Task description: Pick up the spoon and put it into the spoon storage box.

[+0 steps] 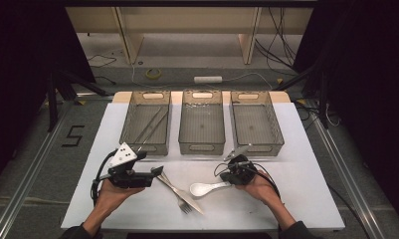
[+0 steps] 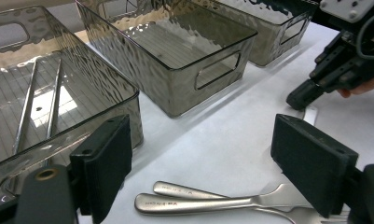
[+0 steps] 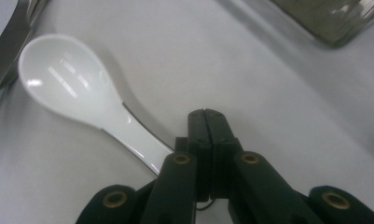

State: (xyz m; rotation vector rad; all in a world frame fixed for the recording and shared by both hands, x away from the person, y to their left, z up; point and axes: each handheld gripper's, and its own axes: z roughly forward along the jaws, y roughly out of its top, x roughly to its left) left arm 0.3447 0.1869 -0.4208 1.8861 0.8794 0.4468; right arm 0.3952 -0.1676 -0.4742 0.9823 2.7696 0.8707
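A white ceramic spoon [image 1: 207, 188] [image 3: 68, 81] lies on the white table [image 1: 296, 194], bowl to the left. My right gripper [image 1: 228, 178] [image 3: 204, 114] is shut with nothing between its jaws; the spoon's handle runs under its left side. A steel fork and knife [image 1: 179, 191] lie crossed left of the spoon. My left gripper [image 1: 157, 172] [image 2: 203, 140] is wide open just above their handles [image 2: 198, 201], touching neither. The right gripper [image 2: 315, 86] also appears far off in the left gripper view.
Three smoky clear baskets stand in a row behind: the left basket [image 1: 147, 148] [image 2: 105, 88] holds two long metal sticks [image 1: 149, 127] [image 2: 28, 105]; the middle basket [image 1: 202, 148] [image 2: 194, 79] and the right basket [image 1: 256, 148] hold nothing I can see.
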